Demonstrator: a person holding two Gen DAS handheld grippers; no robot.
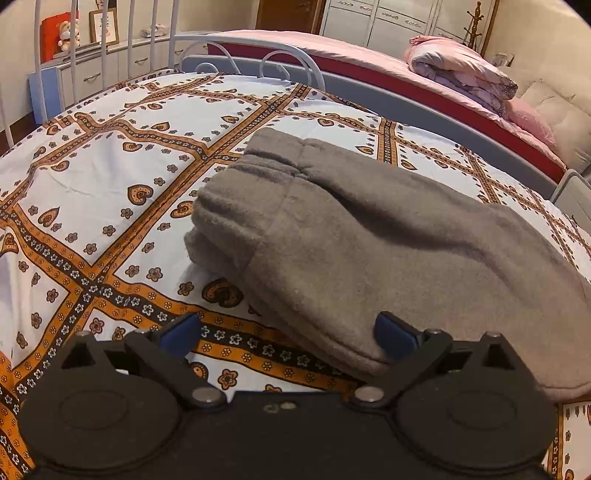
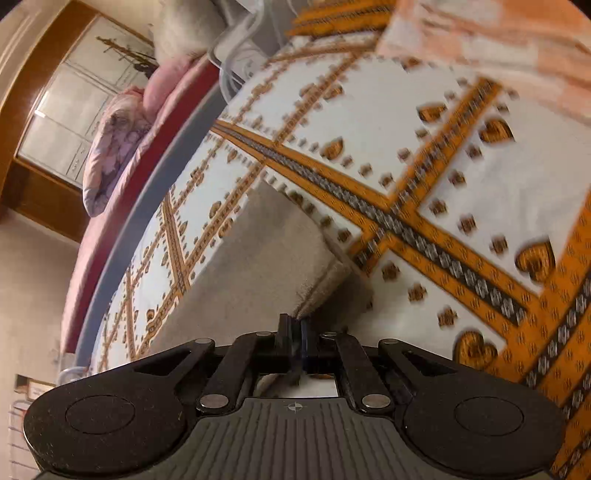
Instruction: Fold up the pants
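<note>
Here, the left gripper (image 1: 291, 338) has its two blue-padded fingers (image 1: 181, 332) spread wide apart with nothing between them; the right-hand pad sits against the near edge of the folded grey-brown fleece pants (image 1: 369, 236), while the other pad hangs over bare sheet. The right gripper (image 2: 295, 338) has its jaws pressed together, and a corner of the same pants (image 2: 258, 258) runs straight down into the pinch, so it appears to be clamping that edge of fleece; the view is tilted and smeared by motion blur, so the exact grip point is hard to make out.

Outward from the fingers, the pants lie as a thick, stacked bundle on the white bedsheet printed with orange bands, small flowers and hearts (image 1: 92, 177). In the left wrist view the gathered waistband end points away from the camera and the long folded body runs toward the lower right.

Beyond the sheet stands a white metal bed frame with scrolled ironwork (image 1: 236, 51). Behind it is a second bed covered in pink (image 1: 332, 51), carrying a rolled pink and lilac quilt (image 1: 461, 70). White panelled wardrobe doors (image 1: 388, 18) line the back wall, a low cabinet at the far left holds a stuffed toy (image 1: 68, 35) and a framed picture (image 1: 103, 26).
</note>
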